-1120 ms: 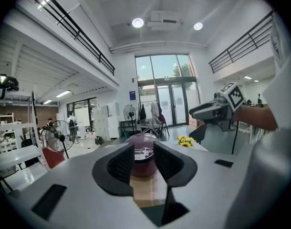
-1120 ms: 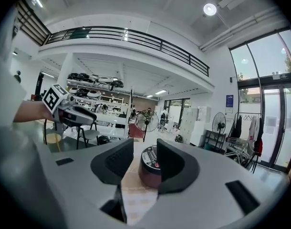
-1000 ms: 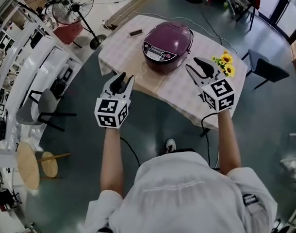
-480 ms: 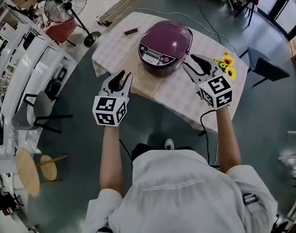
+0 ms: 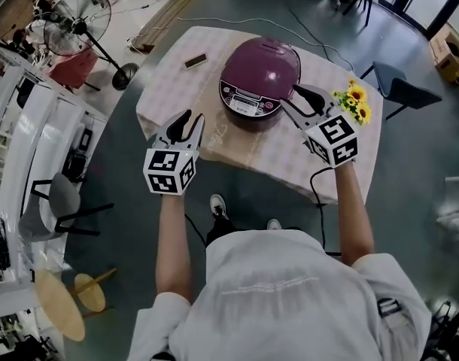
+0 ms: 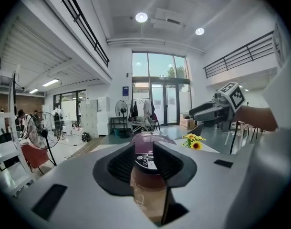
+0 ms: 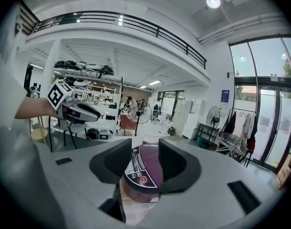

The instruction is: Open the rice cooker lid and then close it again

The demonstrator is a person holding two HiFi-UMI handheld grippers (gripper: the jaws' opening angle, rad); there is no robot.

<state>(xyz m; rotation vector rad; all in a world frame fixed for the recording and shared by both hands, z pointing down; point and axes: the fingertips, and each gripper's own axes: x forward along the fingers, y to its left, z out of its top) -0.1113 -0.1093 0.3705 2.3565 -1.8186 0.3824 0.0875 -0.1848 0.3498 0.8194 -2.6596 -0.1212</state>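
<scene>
— So, quick check: jaws?
— I read my left gripper [image 5: 192,119] as released. Jaws are apart and have just been opening, with nothing between the pads. Right gripper [image 5: 295,96] is the same: released, jaws just been opening, nothing gripped.
— Where's the rice cooker?
— The purple rice cooker [image 5: 259,77] sits on the checked tablecloth [image 5: 177,89], lid [image 5: 265,57] down. From the left jaws it's ahead and apart, seen through their gap past the table edge. From the right jaws it's close ahead, with the control panel [image 5: 248,95] framed in the gap. The tips are near its side; whether they touch I can't tell.
— Anything else near the jaws?
— Sunflowers [image 5: 352,100] just right of the right jaws. A small dark flat object [image 5: 196,61] lies well beyond the left jaws, and a floor fan [image 5: 75,25] stands far off to their left.
</scene>
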